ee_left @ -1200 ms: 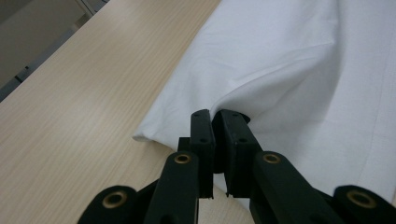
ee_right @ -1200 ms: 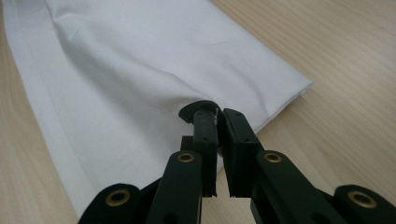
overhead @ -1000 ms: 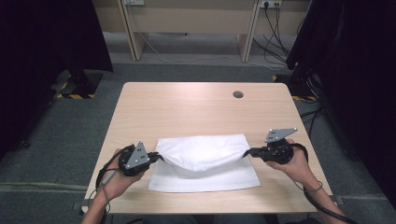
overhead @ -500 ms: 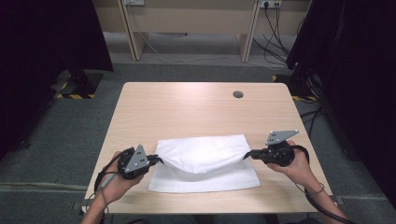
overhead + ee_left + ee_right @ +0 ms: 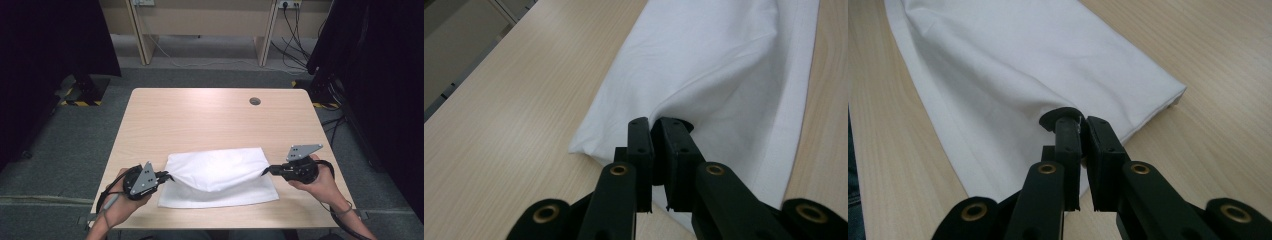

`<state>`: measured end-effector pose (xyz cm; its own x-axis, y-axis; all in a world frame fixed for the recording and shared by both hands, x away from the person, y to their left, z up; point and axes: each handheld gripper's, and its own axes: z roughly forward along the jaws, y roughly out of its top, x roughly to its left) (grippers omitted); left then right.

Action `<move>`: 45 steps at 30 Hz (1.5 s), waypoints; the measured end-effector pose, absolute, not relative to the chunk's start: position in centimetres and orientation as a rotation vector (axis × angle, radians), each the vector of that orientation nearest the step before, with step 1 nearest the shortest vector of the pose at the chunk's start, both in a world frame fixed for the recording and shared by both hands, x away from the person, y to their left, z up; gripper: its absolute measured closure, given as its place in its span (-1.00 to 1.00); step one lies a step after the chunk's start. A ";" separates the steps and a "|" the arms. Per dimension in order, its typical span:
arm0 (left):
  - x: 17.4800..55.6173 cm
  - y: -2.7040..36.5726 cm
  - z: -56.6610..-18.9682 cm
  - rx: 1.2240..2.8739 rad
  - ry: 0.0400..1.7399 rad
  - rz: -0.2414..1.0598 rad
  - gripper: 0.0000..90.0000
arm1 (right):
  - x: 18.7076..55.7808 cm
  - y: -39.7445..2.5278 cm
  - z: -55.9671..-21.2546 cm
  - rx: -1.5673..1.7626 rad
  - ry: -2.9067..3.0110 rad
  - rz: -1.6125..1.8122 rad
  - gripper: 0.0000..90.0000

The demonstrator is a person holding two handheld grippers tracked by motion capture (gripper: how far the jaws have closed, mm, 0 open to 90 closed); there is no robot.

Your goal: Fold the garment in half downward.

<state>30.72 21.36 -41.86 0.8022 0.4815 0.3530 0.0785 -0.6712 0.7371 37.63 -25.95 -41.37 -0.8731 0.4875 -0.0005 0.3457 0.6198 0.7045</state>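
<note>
Cloth (image 5: 220,175), white, smooth woven fabric with a hemmed edge, lies folded on the near half of the table (image 5: 200,120), a pale wood-grain top with a small round dark hole (image 5: 255,101) near the far edge. Left gripper (image 5: 162,177), black with a grey three-cornered plate, has its jaws pressed together on the cloth's upper layer at the left end; right gripper (image 5: 267,170) likewise pinches the upper layer at the right end. Upper layer is lifted and sags between them, lower layer flat on the table. Versus a second ago: both grippers sit slightly nearer the person, the fold drawn a little further toward the front hem.
</note>
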 end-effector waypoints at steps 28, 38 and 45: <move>28.9 20.9 -44.0 2.319 0.368 0.597 0.82 | 36.4 -26.0 -42.9 0.646 2.715 1.035 0.89; 28.6 20.7 -45.5 2.376 0.363 0.539 0.80 | 35.8 -25.9 -44.2 0.621 2.760 0.979 0.89; 28.5 20.6 -46.1 2.402 0.363 0.512 0.79 | 35.5 -25.8 -44.9 0.607 2.785 0.932 0.88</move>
